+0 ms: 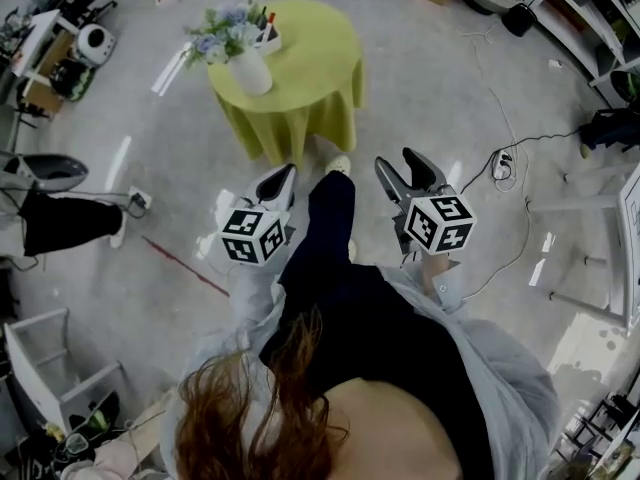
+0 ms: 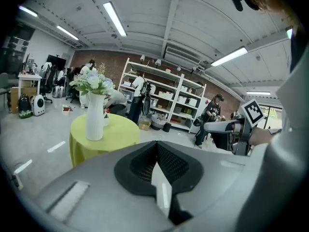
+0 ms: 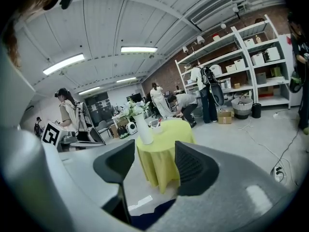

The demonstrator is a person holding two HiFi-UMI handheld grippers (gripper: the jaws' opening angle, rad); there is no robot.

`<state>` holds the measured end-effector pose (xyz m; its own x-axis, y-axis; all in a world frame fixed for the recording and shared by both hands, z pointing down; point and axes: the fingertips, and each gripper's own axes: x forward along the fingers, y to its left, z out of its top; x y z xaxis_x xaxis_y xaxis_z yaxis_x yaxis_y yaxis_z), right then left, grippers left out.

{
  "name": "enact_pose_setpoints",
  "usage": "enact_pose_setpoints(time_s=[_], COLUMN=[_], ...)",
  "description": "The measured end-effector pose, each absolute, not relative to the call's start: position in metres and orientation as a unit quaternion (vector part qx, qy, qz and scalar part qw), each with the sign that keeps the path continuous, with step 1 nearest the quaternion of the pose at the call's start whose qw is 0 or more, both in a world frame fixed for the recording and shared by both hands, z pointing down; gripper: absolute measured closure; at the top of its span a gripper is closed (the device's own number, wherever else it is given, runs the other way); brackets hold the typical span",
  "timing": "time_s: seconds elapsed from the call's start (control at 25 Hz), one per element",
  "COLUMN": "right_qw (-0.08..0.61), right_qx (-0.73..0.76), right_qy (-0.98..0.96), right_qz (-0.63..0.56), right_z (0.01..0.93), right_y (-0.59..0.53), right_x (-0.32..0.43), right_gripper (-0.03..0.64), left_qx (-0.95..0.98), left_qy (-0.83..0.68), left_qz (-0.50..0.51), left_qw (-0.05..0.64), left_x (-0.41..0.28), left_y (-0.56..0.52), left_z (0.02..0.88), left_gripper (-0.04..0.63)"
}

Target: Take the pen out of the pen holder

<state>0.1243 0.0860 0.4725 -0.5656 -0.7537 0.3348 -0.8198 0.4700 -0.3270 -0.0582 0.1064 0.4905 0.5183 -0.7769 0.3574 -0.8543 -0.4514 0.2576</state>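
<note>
My hair (image 1: 262,408) fills the bottom of the head view, and just above it I hold both claws in front of my body, over the grey floor (image 1: 440,78).

My left claw (image 1: 283,176) is at the left of centre. In the left gripper view its two dark pads (image 2: 170,164) are pressed together at the tip and nothing is between them.

My right claw (image 1: 400,163) is at the right of centre. Its jaws are spread apart and they hold nothing; in the right gripper view the round table (image 3: 166,144) shows through the gap between them, far behind.

This table (image 1: 315,68), with a yellow-green cloth, stands in the upper middle of the head view, well apart from both claws. On its left part stands a white vase (image 1: 250,71) with flowers (image 1: 218,34). Just beside the vase, toward the top edge of the table, is the small white pen holder (image 1: 270,38). The pen (image 1: 269,19) stands upright inside it; I cannot tell how many pens are there.

A white cable (image 1: 500,98) lies on the floor at the right.
</note>
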Motion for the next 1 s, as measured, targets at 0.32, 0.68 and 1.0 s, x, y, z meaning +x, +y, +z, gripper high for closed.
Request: enact_pose_setpoints(time_s=[0.32,0.68,1.0], right_qw=[0.063,0.064,0.066], right_qx=[0.462,0.465,0.463], right_qy=[-0.855,-0.858,-0.859], right_qz=[0.224,0.208,0.210], right_z=[0.466,0.445,0.432], right_y=[0.038,-0.060,-0.137], right_x=[0.127,0.133,0.131], right_gripper=[0.354,0.354,0.354], left_qx=[0.857,0.864,0.864], left_qy=[-0.470,-0.467,-0.469], left_qz=[0.101,0.097,0.095], left_qw=[0.186,0.160,0.159], left_x=[-0.046,-0.038,-0.039], left_y=[0.054,-0.055,-0.135], left_z=[0.484,0.462,0.447], left_gripper=[0.575,0.575,0.575])
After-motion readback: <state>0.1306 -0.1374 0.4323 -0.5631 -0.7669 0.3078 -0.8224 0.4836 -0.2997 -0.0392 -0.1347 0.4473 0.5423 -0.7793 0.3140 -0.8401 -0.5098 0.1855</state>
